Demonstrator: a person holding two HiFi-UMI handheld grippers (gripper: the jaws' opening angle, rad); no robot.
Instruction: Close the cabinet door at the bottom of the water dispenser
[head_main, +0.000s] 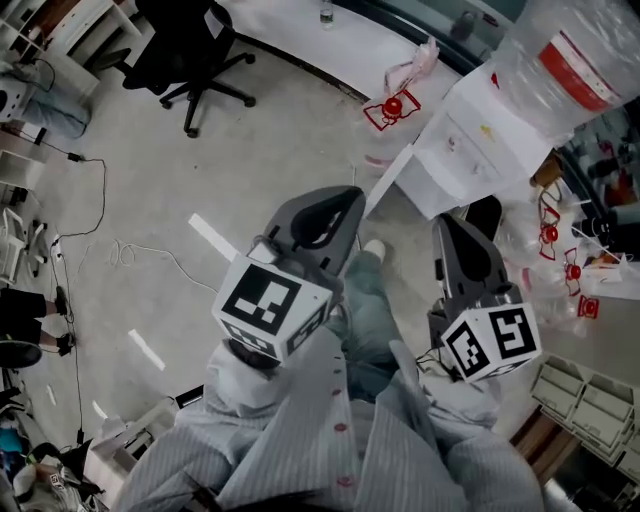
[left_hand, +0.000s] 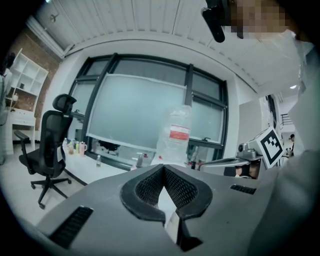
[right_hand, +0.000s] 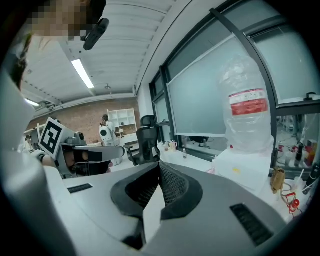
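Left gripper (head_main: 347, 204) and right gripper (head_main: 447, 228) closed, empty; cabinet door (head_main: 389, 180), likely light and rigid, best pushed near its free edge.

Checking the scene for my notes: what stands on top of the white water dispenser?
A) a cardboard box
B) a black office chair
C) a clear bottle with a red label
C: the right gripper view shows a clear, red-labelled bottle on the water dispenser.
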